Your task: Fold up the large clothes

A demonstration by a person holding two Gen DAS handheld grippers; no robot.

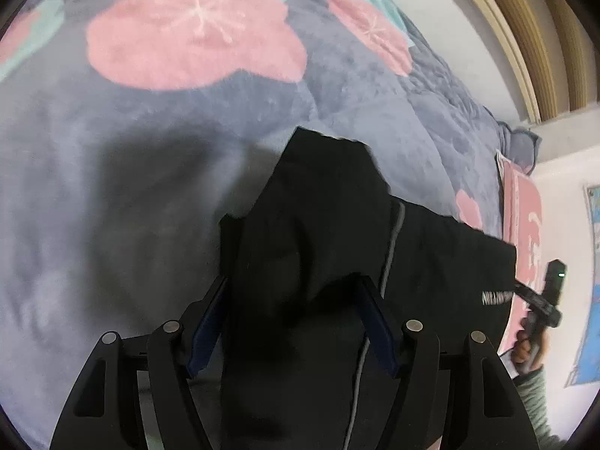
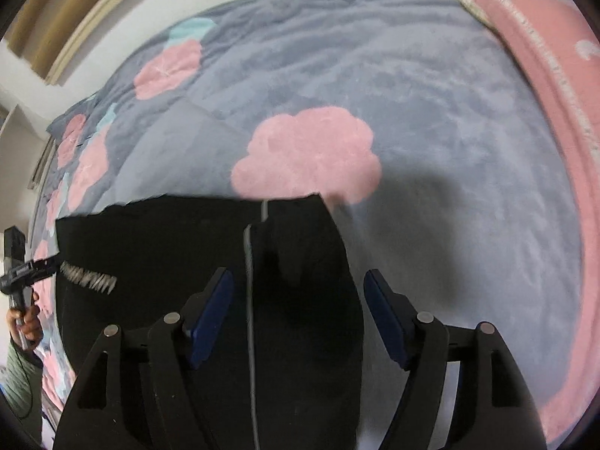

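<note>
A black garment (image 1: 431, 255) with a thin grey stripe and white lettering lies flat on the bed. In the left wrist view a raised fold of it runs up between the blue pads of my left gripper (image 1: 292, 300), whose jaws stand wide open and do not press on it. The right wrist view shows the same garment (image 2: 168, 262) with its far corner under my right gripper (image 2: 300, 300), which is open too, its right pad (image 2: 386, 318) clear of the cloth. Each gripper shows small in the other's view, held by a hand: right gripper (image 1: 543, 300), left gripper (image 2: 22, 273).
The bed is covered by a grey-blue plush blanket (image 1: 150, 187) with pink flower patches (image 2: 307, 153). A pink cloth (image 2: 543, 75) lies along the bed's right side. A white wall and a wooden frame (image 1: 532, 37) stand beyond the bed.
</note>
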